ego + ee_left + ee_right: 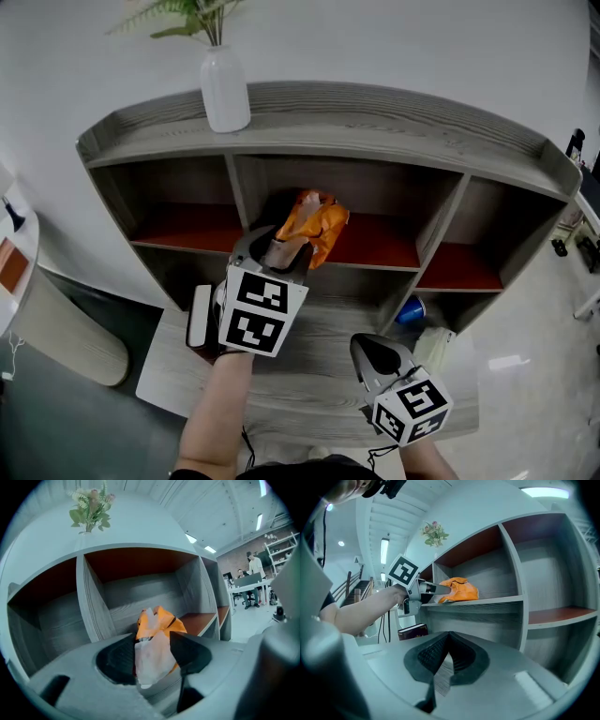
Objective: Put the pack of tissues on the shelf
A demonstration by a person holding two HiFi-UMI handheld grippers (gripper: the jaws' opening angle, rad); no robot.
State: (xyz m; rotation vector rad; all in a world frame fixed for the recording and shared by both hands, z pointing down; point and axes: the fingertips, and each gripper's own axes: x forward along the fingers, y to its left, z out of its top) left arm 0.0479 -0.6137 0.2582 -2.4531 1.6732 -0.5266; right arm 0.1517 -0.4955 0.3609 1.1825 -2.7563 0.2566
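Now, with the pack of tissues (316,228) on the middle board of the shelf (375,108) and left gripper (152,637) fingers spread, seemingly clear of it, I'd withdraw straight back; right gripper (449,634) fingers are pressed together.

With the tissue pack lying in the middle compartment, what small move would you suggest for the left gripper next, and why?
Probably draw the left gripper back out of the shelf. The pack of tissues lies on the middle compartment's floor and the jaws stand apart around its white end, so it should stay put.
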